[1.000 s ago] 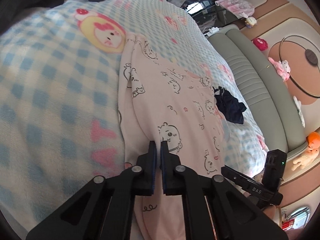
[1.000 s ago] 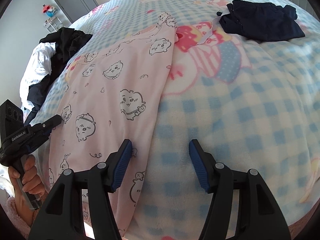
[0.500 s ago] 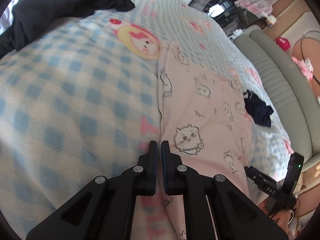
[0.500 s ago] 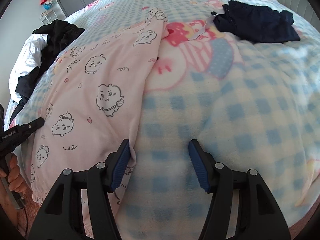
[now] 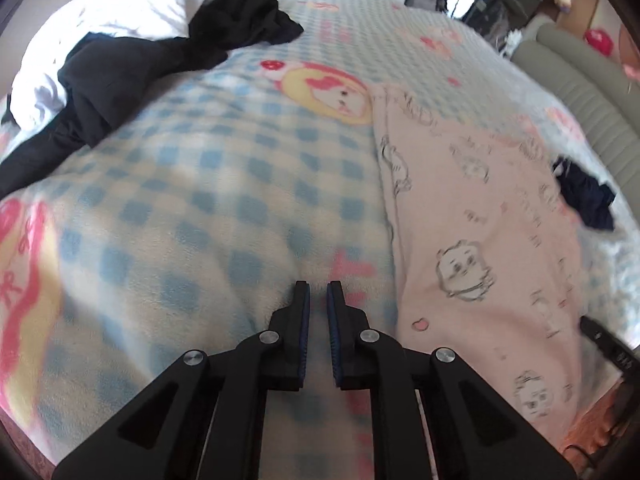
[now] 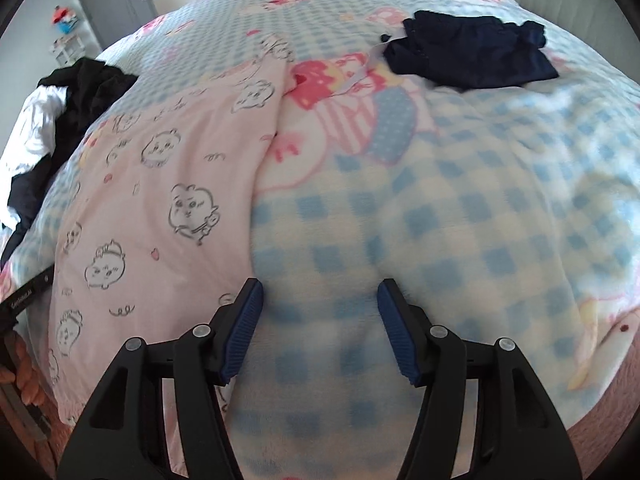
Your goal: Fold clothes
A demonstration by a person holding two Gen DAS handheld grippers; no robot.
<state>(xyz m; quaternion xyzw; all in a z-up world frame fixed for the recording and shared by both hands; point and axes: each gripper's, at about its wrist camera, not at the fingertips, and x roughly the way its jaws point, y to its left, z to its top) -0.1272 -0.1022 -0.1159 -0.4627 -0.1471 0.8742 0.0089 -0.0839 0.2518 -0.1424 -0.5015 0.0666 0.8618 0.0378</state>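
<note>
Pale pink garment (image 6: 168, 184) printed with black-outlined cartoon faces; blue-and-cream checked blanket (image 6: 460, 240); navy garment (image 6: 472, 54).

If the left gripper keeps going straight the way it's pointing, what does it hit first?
Most likely the blue checked blanket on the bed. The left gripper points down at bare blanket, its fingers opening with nothing between them, and the pink printed garment lies off to its right. Depth is hard to judge.

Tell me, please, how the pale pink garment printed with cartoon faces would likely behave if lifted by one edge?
The pale pink garment printed with cartoon faces lies flat, following the checked blanket's curve, so it probably droops limply. It looks thin, likely light. Pushed, it would probably bunch.
</note>
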